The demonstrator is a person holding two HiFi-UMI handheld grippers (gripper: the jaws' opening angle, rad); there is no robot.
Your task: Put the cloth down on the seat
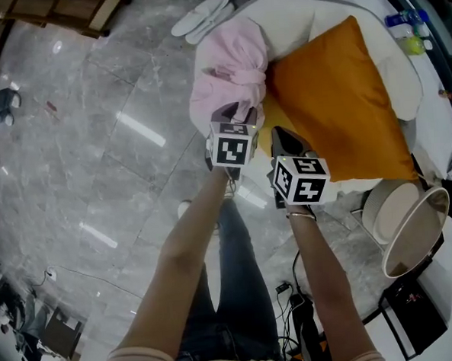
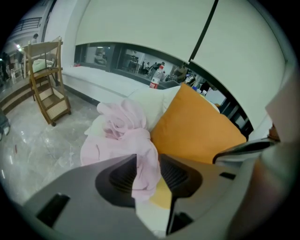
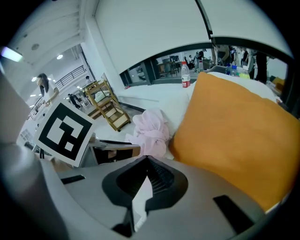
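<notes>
The pink cloth [image 1: 230, 65] lies bunched on the white seat [image 1: 300, 15], against an orange cushion [image 1: 339, 100]. My left gripper [image 1: 241, 114] is at the cloth's near edge. In the left gripper view its jaws [image 2: 147, 157] stand apart, and a hanging fold of the cloth [image 2: 124, 133] runs down between them without being pinched. My right gripper [image 1: 285, 142] hovers just right of it, in front of the cushion. In the right gripper view its tips [image 3: 146, 160] meet with nothing held. The cloth [image 3: 152, 131] and the cushion [image 3: 239, 131] lie beyond them.
White slippers [image 1: 201, 17] lie on the marble floor beyond the seat. A round white side table [image 1: 400, 211] stands at the right, with cables [image 1: 294, 301] on the floor near my legs. A wooden rack [image 2: 47, 79] and a water bottle [image 2: 156, 77] are farther back.
</notes>
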